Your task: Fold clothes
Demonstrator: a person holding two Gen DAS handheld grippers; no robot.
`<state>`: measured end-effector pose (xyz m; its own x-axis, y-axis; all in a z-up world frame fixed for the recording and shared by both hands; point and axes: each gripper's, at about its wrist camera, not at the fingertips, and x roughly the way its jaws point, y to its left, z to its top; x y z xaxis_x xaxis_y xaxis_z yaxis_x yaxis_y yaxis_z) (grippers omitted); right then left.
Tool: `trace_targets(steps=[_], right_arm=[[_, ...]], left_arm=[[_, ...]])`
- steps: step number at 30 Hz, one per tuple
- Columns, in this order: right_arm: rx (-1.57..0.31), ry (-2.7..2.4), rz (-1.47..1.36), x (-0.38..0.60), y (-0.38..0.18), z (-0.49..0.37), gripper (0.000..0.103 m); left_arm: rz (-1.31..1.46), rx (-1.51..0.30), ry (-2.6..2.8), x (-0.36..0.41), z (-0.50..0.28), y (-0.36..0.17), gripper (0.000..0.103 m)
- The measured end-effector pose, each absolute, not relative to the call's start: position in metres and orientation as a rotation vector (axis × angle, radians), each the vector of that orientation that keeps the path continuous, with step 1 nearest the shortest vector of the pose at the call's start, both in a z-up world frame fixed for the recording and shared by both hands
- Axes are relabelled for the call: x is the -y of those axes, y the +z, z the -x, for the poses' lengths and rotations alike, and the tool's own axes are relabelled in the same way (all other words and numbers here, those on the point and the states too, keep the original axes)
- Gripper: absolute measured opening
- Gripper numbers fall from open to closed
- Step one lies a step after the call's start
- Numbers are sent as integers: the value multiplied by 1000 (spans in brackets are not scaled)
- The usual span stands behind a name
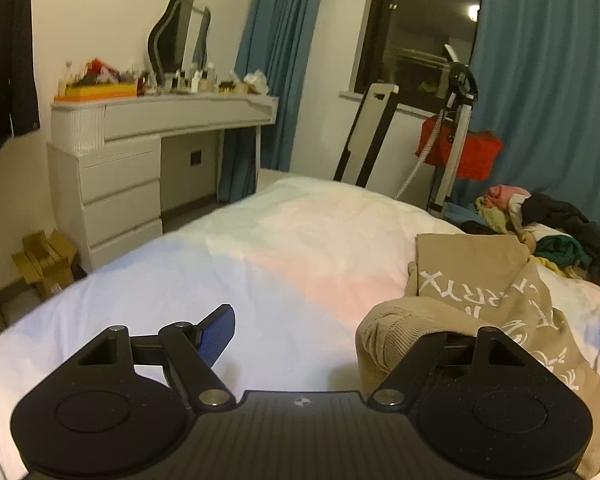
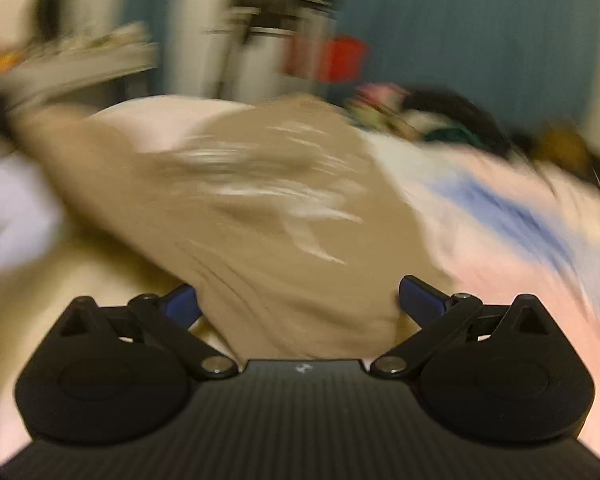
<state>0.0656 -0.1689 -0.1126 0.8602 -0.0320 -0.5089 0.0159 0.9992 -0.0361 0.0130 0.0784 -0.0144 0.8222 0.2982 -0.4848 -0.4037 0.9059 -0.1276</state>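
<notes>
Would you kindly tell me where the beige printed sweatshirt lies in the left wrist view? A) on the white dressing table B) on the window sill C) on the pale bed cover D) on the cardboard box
C: the beige printed sweatshirt lies spread over the pale bed cover.

hidden: left gripper [image 1: 300, 344] right finger under tan sweatshirt [image 1: 480, 308] | blurred: whole right wrist view, sweatshirt print unreadable | cut off: sweatshirt at right edge

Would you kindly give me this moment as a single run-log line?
step: fold | item: tan sweatshirt on bed | left gripper: open, cuff draped over one finger | right gripper: open, astride fabric | right view: blurred
</notes>
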Motion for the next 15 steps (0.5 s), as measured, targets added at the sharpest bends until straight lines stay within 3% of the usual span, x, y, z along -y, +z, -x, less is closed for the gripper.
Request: trace_targets(steps=[7, 12, 15], right_arm=[[-482, -312, -290, 249, -106, -58, 103], [-509, -340, -221, 246, -111, -65, 103], [-345, -336, -184, 240, -69, -47, 103]], left_arm=[[135, -456, 313, -53, -12, -16, 82], [104, -435, 303, -47, -9, -15, 82], [155, -363, 275, -57, -4, 6, 82]])
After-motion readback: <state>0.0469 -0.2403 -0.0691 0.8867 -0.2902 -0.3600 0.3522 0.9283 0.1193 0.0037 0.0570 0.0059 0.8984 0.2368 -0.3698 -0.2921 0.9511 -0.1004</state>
